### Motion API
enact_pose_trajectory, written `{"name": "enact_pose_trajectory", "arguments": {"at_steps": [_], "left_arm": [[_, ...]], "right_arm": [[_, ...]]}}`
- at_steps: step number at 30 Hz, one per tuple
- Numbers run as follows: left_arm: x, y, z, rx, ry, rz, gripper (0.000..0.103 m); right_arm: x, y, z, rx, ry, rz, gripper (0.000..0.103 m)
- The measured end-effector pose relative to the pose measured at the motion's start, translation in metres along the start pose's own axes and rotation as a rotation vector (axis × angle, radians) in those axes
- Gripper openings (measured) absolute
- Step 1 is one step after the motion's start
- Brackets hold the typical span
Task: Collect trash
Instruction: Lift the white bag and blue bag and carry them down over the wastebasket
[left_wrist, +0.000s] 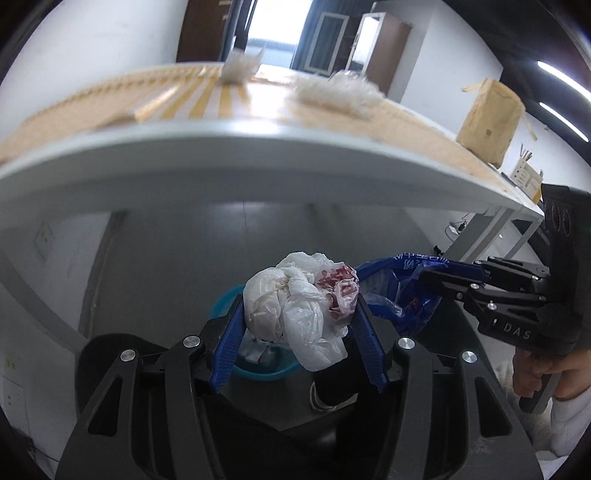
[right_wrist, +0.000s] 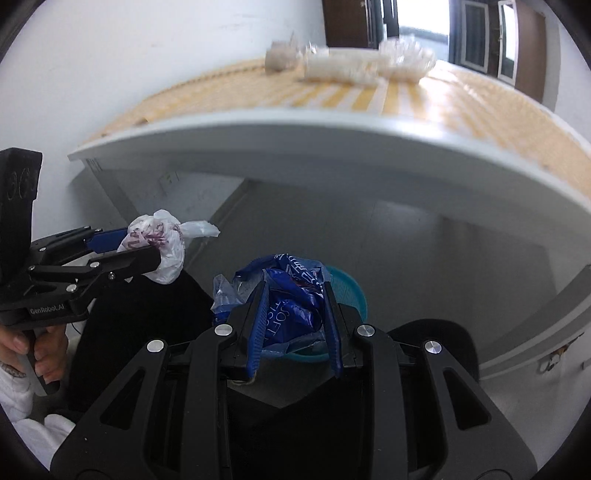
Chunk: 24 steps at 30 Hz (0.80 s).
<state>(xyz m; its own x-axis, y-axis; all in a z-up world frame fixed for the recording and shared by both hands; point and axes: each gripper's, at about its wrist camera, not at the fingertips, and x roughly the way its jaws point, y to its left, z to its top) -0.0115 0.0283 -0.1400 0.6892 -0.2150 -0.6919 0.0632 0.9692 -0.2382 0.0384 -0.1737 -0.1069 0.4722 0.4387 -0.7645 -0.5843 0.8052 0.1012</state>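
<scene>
My left gripper (left_wrist: 297, 295) is shut on a crumpled white plastic bag with red print (left_wrist: 299, 306), held below the table edge over a teal bin (left_wrist: 258, 369) on the floor. It also shows in the right wrist view (right_wrist: 159, 247). My right gripper (right_wrist: 295, 288) is shut on a crumpled blue plastic bag (right_wrist: 288, 295), also above the teal bin (right_wrist: 351, 291). The blue bag also shows at the right of the left wrist view (left_wrist: 402, 291), beside the white bag.
A table with a yellow-striped cloth (left_wrist: 221, 96) spans the view above both grippers. Crumpled clear plastic pieces (left_wrist: 336, 92) (right_wrist: 369, 62) lie on it. A brown paper bag (left_wrist: 487, 118) and a pen holder (left_wrist: 524, 173) stand at its right end. White wall lies to the left.
</scene>
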Motion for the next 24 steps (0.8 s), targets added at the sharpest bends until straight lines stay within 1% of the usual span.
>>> {"name": "enact_pose_trajectory", "arguments": {"at_steps": [3,8,11,14,19,24], "left_arm": [[0.020,0.010,-0.005,-0.025,0.044,-0.005,0.056],[0.050,0.017,-0.011,-0.014,0.095,-0.001,0.056],[0.070,0.026,-0.013,-0.057,0.132,-0.025,0.056],[0.085,0.032,-0.015,-0.079,0.157,-0.023,0.056],[0.119,0.046,-0.017,-0.132,0.216,-0.013,0.056],[0.142,0.056,-0.022,-0.158,0.240,0.017,0.055]], "right_arm": [[0.019,-0.005,-0.004,0.017,0.029,0.018,0.026],[0.051,-0.012,-0.010,0.029,0.086,0.046,0.026],[0.073,-0.021,-0.014,0.061,0.132,0.059,0.026],[0.092,-0.031,-0.017,0.104,0.167,0.073,0.026],[0.123,-0.038,-0.016,0.114,0.202,0.043,0.027],[0.155,-0.044,-0.015,0.146,0.251,0.041,0.027]]}}
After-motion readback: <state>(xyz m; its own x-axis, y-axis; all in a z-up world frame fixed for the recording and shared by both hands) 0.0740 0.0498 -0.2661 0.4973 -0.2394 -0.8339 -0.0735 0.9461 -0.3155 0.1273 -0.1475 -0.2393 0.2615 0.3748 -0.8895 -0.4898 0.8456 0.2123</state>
